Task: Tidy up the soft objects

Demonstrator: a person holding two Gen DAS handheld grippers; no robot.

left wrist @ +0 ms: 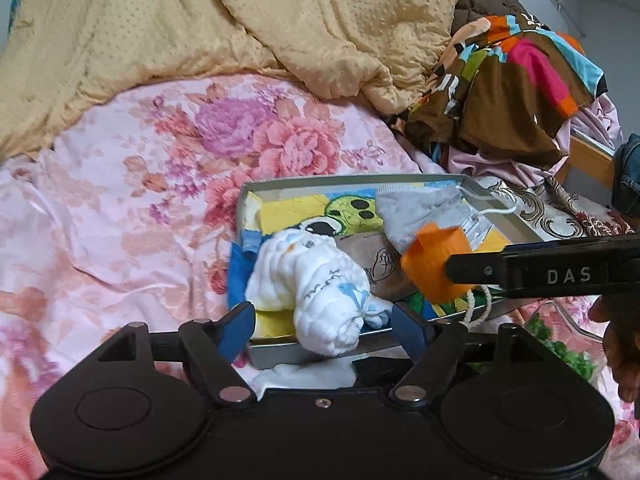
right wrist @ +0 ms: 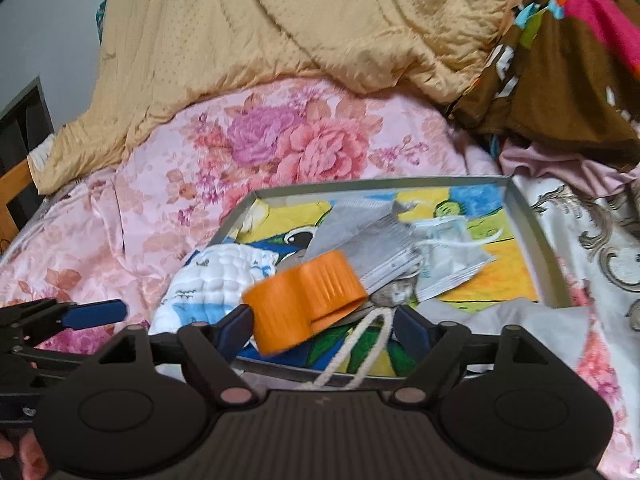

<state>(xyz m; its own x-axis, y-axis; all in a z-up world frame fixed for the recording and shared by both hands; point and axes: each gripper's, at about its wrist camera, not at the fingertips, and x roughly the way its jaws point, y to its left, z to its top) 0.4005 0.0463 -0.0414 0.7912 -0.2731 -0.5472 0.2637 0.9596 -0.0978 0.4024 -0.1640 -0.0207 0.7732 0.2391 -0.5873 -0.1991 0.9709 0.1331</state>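
A grey tray [left wrist: 352, 179] with a colourful cartoon lining lies on the floral bed; it also shows in the right wrist view [right wrist: 520, 216]. A rolled white cloth [left wrist: 320, 280] rests over the tray's near edge between the open jaws of my left gripper [left wrist: 324, 322], which does not squeeze it. The cloth shows in the right wrist view [right wrist: 216, 280]. An orange ribbed object [right wrist: 300, 300] with a white cord [right wrist: 360, 344] lies between the open jaws of my right gripper [right wrist: 322, 330]; it also shows in the left wrist view [left wrist: 436, 264]. Grey face masks [right wrist: 372, 244] lie in the tray.
A yellow quilt [left wrist: 240, 20] is bunched at the back of the bed. A brown multicoloured garment [left wrist: 520, 80] is piled at the right. The pink floral sheet [left wrist: 120, 220] spreads to the left of the tray. Green leafy fabric [left wrist: 560, 344] lies near right.
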